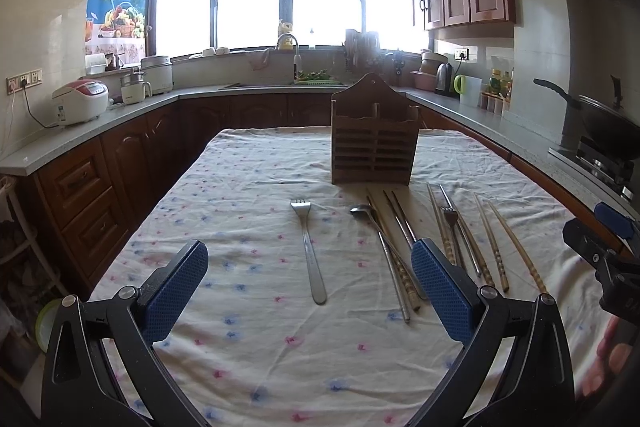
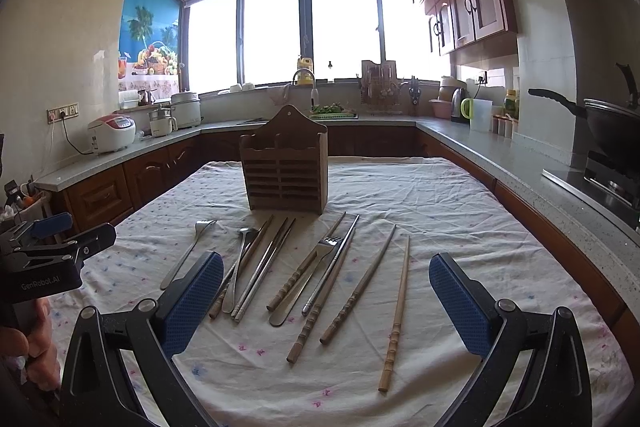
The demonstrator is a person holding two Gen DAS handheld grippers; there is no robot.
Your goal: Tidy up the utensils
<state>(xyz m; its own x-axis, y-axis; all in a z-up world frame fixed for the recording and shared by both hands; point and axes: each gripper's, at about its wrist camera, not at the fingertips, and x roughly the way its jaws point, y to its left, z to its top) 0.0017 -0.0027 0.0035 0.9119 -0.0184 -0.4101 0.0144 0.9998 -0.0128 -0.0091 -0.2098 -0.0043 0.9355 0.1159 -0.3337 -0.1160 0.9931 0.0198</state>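
A desk (image 1: 248, 347) under a white cloth with small pink and blue flowers carries a wooden holder (image 1: 374, 135) standing upright toward the far edge, its slatted front facing the cameras. Nothing can be seen inside it.

In front of the holder the utensils lie flat on the cloth, handles toward the near edge. A fork (image 1: 308, 251) lies alone, nearest the left edge of the group. To its right, a spoon (image 1: 366, 213) lies against a bundle of wooden and metal chopsticks (image 1: 394, 255). Further right, a second fork (image 2: 316, 263) lies crossed among more chopsticks, and a single wooden chopstick (image 2: 396, 315) lies apart at the right end.

The left gripper (image 1: 310, 291) hovers over the near part of the desk, its blue fingers (image 1: 176, 291) spread wide and holding nothing; the lone fork lies between them in the view. The right gripper (image 2: 326, 303) also hangs above the near edge, fingers (image 2: 460, 307) wide apart and empty, with the crossed fork and chopsticks between them. A hand (image 2: 28, 343) grips the left gripper's handle.
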